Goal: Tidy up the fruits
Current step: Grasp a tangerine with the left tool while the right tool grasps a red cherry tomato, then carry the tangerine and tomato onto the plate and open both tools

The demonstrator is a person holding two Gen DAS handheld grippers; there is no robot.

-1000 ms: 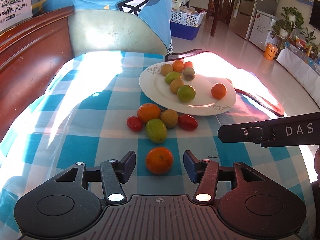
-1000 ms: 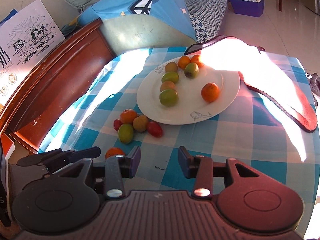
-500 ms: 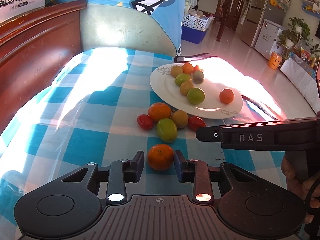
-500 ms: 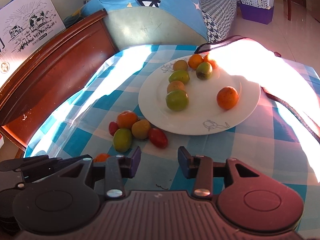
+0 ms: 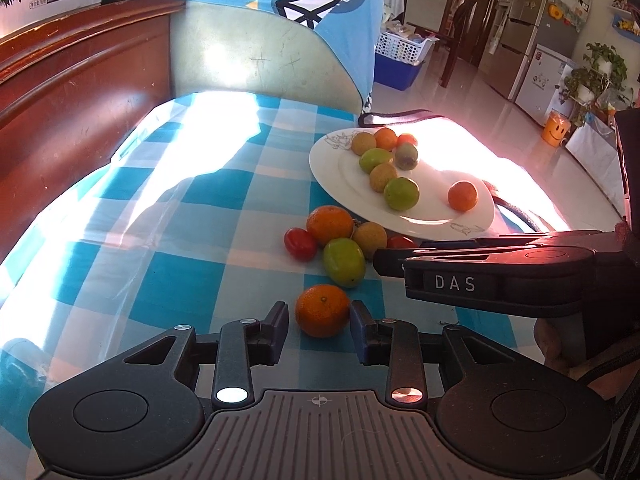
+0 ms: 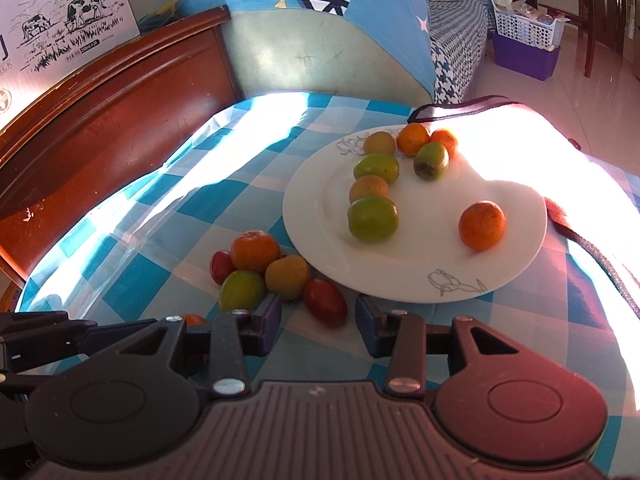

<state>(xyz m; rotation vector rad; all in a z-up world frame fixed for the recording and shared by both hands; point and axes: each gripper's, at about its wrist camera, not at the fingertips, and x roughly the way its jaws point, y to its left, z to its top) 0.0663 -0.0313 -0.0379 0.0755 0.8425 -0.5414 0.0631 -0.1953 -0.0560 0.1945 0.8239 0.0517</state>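
A white plate (image 5: 352,184) (image 6: 512,264) holds several green, tan and orange fruits. Beside its near rim lies a loose cluster: an orange (image 5: 330,224) (image 6: 255,251), a green fruit (image 5: 344,262) (image 6: 242,290), a tan fruit (image 5: 370,235) (image 6: 287,277) and two red tomatoes (image 5: 300,243) (image 6: 325,302). A lone orange (image 5: 322,310) sits between the fingers of my left gripper (image 5: 319,322); the right pad touches it, a small gap shows at the left. My right gripper (image 6: 318,320) is open, with the near red tomato just ahead of its jaws.
The table has a blue and white checked cloth (image 5: 168,280). A wooden headboard (image 5: 76,92) runs along the left. A cushion with blue fabric (image 5: 264,52) stands behind the table. A dark strap (image 6: 592,248) lies right of the plate. The right gripper's body (image 5: 500,276) crosses the left view.
My left gripper's jaws have narrowed around the lone orange. My right gripper has moved forward and left to the red tomato near the plate.
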